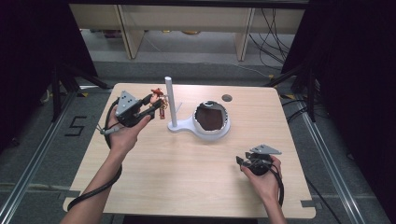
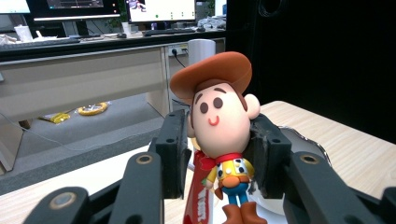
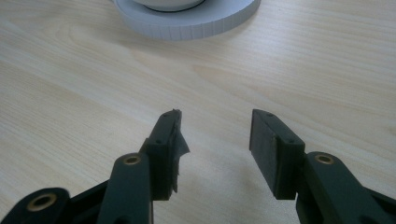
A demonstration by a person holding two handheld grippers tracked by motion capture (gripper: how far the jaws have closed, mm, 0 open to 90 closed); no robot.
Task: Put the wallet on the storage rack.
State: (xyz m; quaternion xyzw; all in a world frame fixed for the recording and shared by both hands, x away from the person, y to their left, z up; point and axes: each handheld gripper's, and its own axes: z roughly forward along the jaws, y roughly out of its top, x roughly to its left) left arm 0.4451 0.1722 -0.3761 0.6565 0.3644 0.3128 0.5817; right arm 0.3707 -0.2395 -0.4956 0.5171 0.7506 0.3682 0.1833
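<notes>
**Left gripper clamps cowboy figure; right gripper idle, jaws apart**

Container: a white stand point(image 1: 184, 125) sits at table point(image 1: 154, 186) centre, w/ a flat base, an upright white post point(image 1: 170, 100) at its left end and a round white bowl point(image 1: 225, 130) at its right end. Bowl interior is dark brown; what the contents are can't be told. In the right gripper view the stand's ribbed white rim point(image 3: 187, 23) lies at the far edge, well apart from the jaws.

Task item: a cowboy figure point(image 2: 222, 126), w/ brown hat, yellow shirt, blue trousers, brown boots. It sits upright between the left gripper's pads, which press on both sides of its head. A red tag point(image 2: 198, 191) hangs beside it, behind the left pad. In the high view the figure point(image 1: 158, 99) is held above the table's far-left area, just left of the post, not touching it.

Hand pose:
- Left gripper point(image 1: 152, 106): left hand point(image 1: 123, 135) holds it raised, jaws pointing right toward the post, clamped on the figure.
- Right gripper point(image 1: 240, 162): right hand point(image 1: 266, 179) holds it low over the near-right table area, jaws pointing left and far toward the stand. Jaws stand moderately wide, nothing between the pads point(image 3: 268, 149); bare wood below.
</notes>
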